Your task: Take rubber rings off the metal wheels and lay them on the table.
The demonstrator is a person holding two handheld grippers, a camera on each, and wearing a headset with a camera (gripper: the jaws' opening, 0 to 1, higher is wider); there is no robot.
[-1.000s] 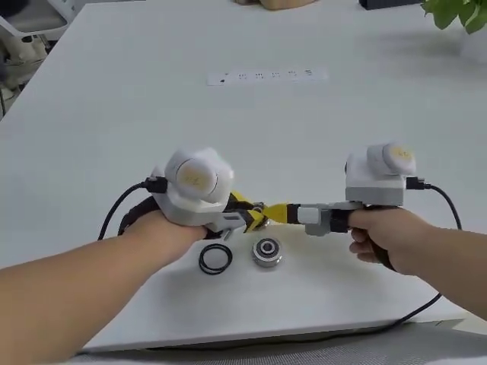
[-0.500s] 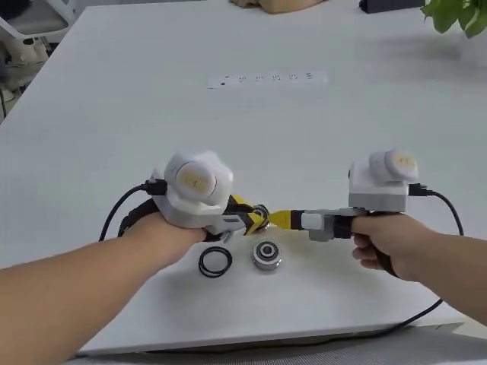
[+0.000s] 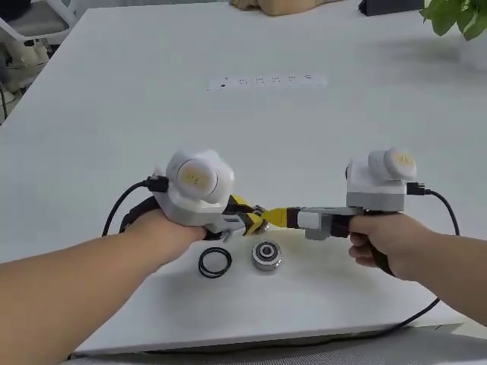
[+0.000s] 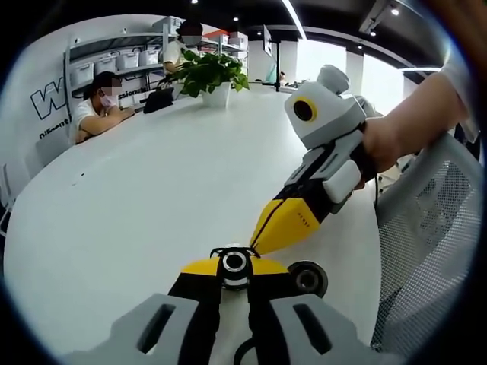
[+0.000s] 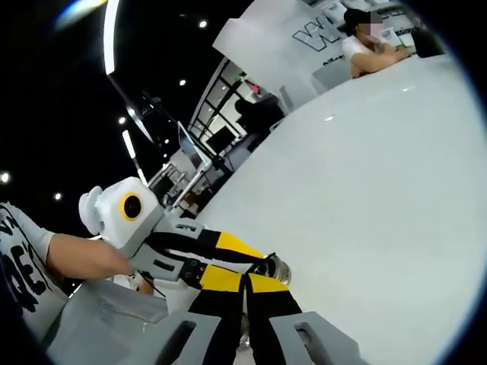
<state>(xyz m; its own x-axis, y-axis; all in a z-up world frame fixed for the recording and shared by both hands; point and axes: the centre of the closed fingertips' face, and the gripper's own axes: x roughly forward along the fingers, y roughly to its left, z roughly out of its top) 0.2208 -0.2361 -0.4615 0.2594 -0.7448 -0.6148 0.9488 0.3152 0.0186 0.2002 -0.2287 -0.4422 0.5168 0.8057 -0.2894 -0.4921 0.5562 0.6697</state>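
Observation:
My left gripper (image 3: 253,217) (image 4: 233,268) is shut on a small metal wheel (image 4: 233,262) (image 5: 275,268), held just above the table. My right gripper (image 3: 268,217) (image 5: 245,280) comes in from the right, jaws shut. Its yellow tips (image 4: 283,225) pinch at the wheel's rim, where a thin black rubber ring (image 4: 225,250) shows. A second metal wheel (image 3: 265,254) (image 4: 307,278) lies on the table just below the two grippers. Loose black rubber rings (image 3: 215,261) lie flat to its left.
The white table (image 3: 251,137) stretches far ahead, with a flush socket strip (image 3: 266,77) in it. A potted plant (image 3: 456,14) (image 4: 207,74) stands at the far right corner. A person (image 4: 103,106) sits at the far side. Black cables trail off both grippers toward the near edge.
The right gripper drifted slightly right and down, then eased back toward the held wheel. The left gripper, the wheel on the table and the loose rings stayed put.

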